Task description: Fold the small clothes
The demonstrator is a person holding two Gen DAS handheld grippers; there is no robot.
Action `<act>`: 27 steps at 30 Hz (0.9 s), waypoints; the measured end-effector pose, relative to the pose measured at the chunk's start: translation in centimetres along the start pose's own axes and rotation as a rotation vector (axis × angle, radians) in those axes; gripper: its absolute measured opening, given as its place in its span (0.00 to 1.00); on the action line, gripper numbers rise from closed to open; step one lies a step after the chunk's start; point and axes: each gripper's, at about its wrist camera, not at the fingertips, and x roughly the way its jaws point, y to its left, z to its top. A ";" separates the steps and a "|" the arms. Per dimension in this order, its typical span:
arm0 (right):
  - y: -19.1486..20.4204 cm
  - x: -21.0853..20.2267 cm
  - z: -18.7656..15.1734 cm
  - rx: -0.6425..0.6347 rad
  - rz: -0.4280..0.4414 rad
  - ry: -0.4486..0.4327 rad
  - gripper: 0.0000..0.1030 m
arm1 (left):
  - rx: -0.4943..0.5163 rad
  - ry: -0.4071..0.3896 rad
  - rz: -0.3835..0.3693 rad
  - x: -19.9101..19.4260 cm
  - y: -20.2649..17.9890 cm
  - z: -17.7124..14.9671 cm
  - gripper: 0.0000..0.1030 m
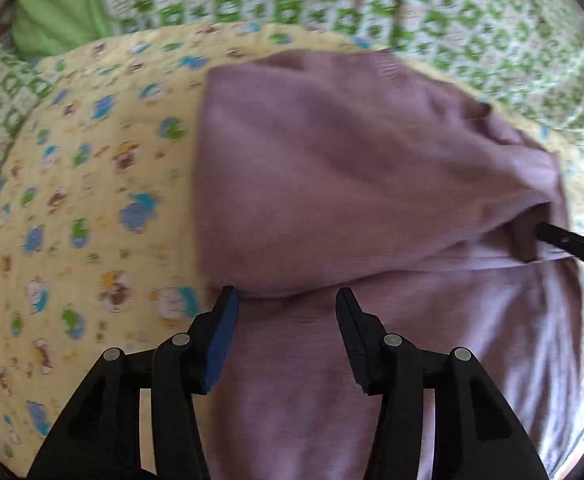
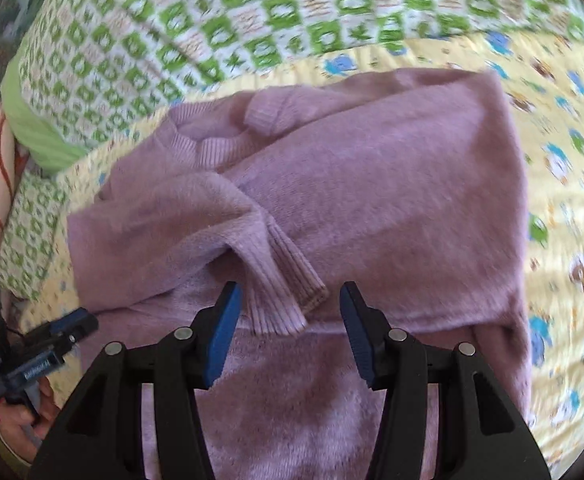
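A fuzzy lilac knitted sweater (image 2: 371,208) lies half-folded mid-frame on a yellow cartoon-print blanket (image 1: 72,200). The left gripper (image 1: 288,300) and right gripper (image 2: 292,296) both gape empty above it.

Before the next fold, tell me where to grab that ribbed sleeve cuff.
Grip the ribbed cuff across its open end, coming straight in from the near side with the right gripper. The cuff lies flat on the purple sweater, pointing between the open fingers, so its loose edge should lift easily.
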 end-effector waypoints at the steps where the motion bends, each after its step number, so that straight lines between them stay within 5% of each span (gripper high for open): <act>1: 0.5 0.6 0.0 -0.042 -0.035 0.007 0.51 | -0.012 0.005 0.018 0.5 0.5 0.0 0.50; 2: 1.0 1.2 0.3 -0.079 -0.075 0.012 0.48 | -0.029 0.011 0.021 1.0 0.9 0.2 0.50; 4: 1.8 1.9 1.0 -0.153 -0.136 0.024 0.07 | -0.033 0.016 0.039 1.7 0.8 0.6 0.50; 7: 2.5 0.2 3.3 -0.215 -0.165 -0.034 0.07 | -0.015 -0.002 0.062 1.9 0.1 1.5 0.50; 10: 2.9 -6.5 6.4 -0.238 -0.158 -0.258 0.07 | -0.018 -0.031 0.079 1.6 -0.3 2.5 0.50; 12: 2.7 -11.3 7.3 -0.265 -0.242 -0.434 0.07 | -0.044 -0.042 0.075 2.0 -0.8 3.5 0.51; 14: 1.7 -12.2 7.0 -0.285 -0.313 -0.485 0.07 | -0.070 -0.042 0.086 2.2 -0.7 3.9 0.51; 20: -3.9 -4.3 2.8 -0.226 -0.339 -0.173 0.07 | -0.183 -0.026 0.108 3.4 2.0 3.6 0.51; 27: -2.8 -2.3 -0.2 -0.269 -0.304 -0.122 0.09 | -0.419 -0.012 -0.030 3.9 7.0 2.7 0.52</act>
